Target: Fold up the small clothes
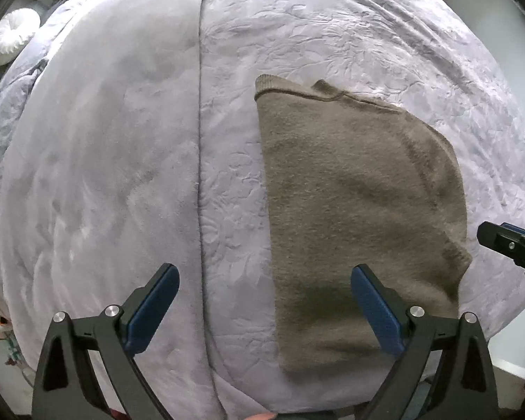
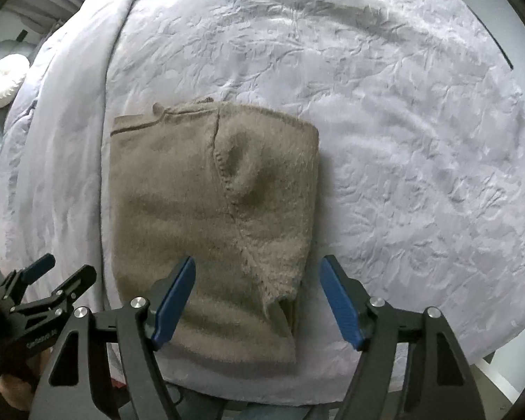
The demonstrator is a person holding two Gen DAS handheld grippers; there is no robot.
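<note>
We had the fuzzy olive-brown knitted sweater (image 2: 213, 217) lying flat in the centre of the right wrist frame, on the pale lilac embossed bedspread (image 2: 402, 140), already folded into a tall narrow panel with a sleeve laid across its right half along the stitched seam. Our right gripper (image 2: 259, 301) hung over the sweater's near right corner with its blue-padded fingers (image 2: 175, 301) spread wide, grasping nothing; that corner looked loose and curled up, so we judged this the natural place to take hold for the next fold. Over in the left wrist frame the sweater (image 1: 353, 210) sat right of centre, and our left gripper (image 1: 264, 306) hovered at its near left edge, fingers (image 1: 376, 309) likewise parted and empty, one pad over the cloth and one over bare bedspread. We reckoned both hands were squared to the near hem so it could be lifted evenly and carried toward the collar at the top of the frame
</note>
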